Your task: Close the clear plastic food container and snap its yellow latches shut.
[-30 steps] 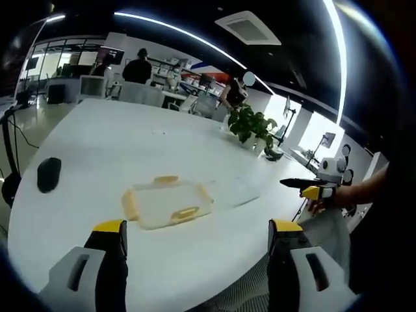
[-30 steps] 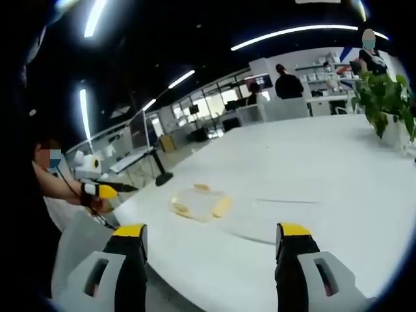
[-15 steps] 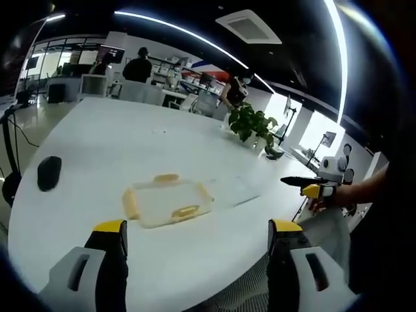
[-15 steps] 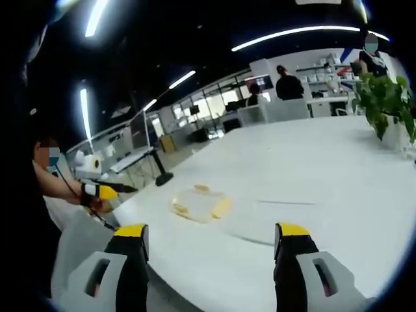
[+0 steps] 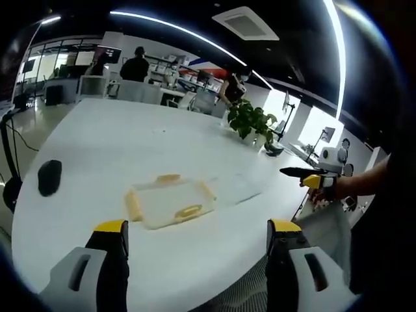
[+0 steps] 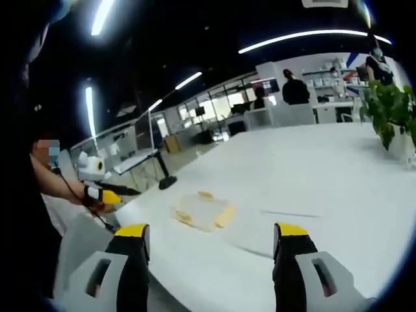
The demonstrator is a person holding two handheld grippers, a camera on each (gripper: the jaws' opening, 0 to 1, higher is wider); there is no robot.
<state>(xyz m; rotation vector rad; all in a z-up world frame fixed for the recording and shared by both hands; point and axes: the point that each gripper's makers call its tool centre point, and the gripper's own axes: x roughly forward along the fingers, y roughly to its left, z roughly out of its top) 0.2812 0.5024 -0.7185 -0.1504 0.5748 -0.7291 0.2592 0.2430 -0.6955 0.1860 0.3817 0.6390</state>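
A clear plastic container with yellow latches on its sides lies flat on the white round table. Its clear lid lies beside it on the right, touching or just apart. My left gripper stands open well short of the container, with nothing between its jaws. A hand holds the right gripper off the table's right edge. In the right gripper view the container sits mid-table with the lid nearer. My right gripper is open and empty. The left gripper shows at the left.
A black mouse-like object rests on the table's left side. A potted plant stands at the far edge, and the plant appears again at the right. A black stand base sits on the floor beyond. People and desks fill the background.
Both views have shifted slightly with the hands. The container and lid lie as before. Both grippers remain open and away from the container.
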